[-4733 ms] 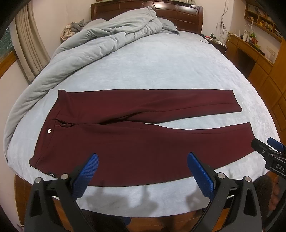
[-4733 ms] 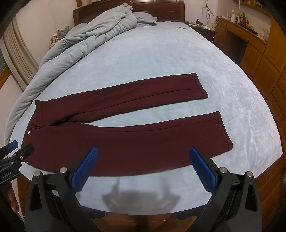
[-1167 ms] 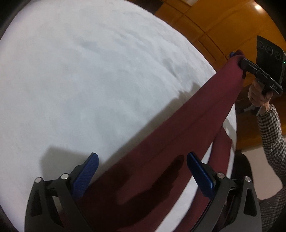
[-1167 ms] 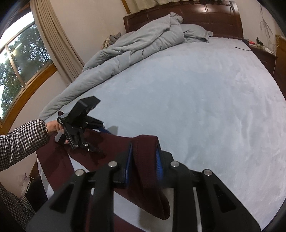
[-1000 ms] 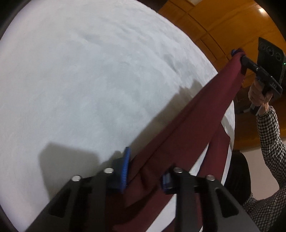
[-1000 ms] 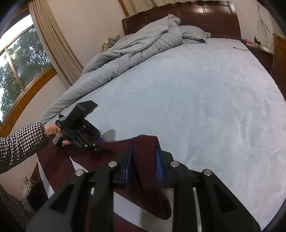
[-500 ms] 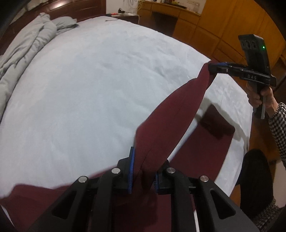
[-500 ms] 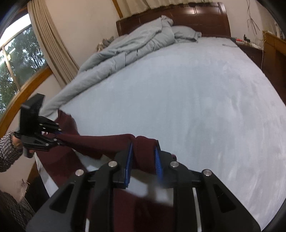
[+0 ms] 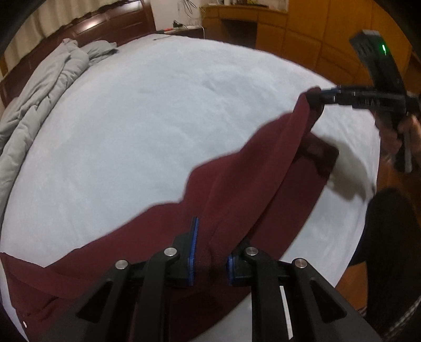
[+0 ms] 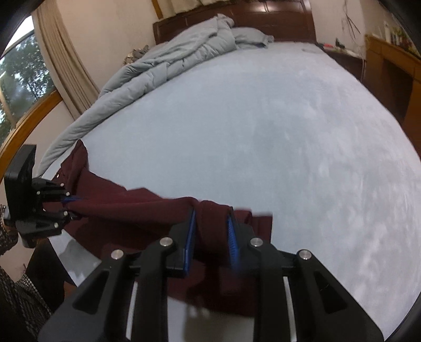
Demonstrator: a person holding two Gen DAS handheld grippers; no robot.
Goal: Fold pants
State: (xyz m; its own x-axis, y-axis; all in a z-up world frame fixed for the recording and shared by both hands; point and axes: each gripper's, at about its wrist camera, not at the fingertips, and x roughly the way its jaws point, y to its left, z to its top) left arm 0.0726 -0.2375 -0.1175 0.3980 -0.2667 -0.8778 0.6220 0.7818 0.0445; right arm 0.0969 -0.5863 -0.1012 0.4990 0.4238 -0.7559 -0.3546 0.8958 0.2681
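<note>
The maroon pants [image 9: 236,189] hang stretched between my two grippers above the near side of the light blue bed [image 9: 158,118]. My left gripper [image 9: 209,256] is shut on the pants near the waist end. My right gripper [image 10: 210,231] is shut on the pants [image 10: 126,210] at the leg end. In the left wrist view the right gripper [image 9: 319,98] pinches the cloth at upper right. In the right wrist view the left gripper [image 10: 69,207] holds the cloth at the left edge. Part of the other leg lies on the bed below.
A crumpled grey duvet [image 10: 171,63] lies along the far left side of the bed by the dark wooden headboard [image 10: 263,15]. Wooden cabinets [image 9: 302,34] and a desk stand to the right. A window with curtain [image 10: 60,58] is at left.
Both grippers took hold of the pants' near leg and lifted it off the bed. In the last half second the cloth has been carried forward over the far leg.
</note>
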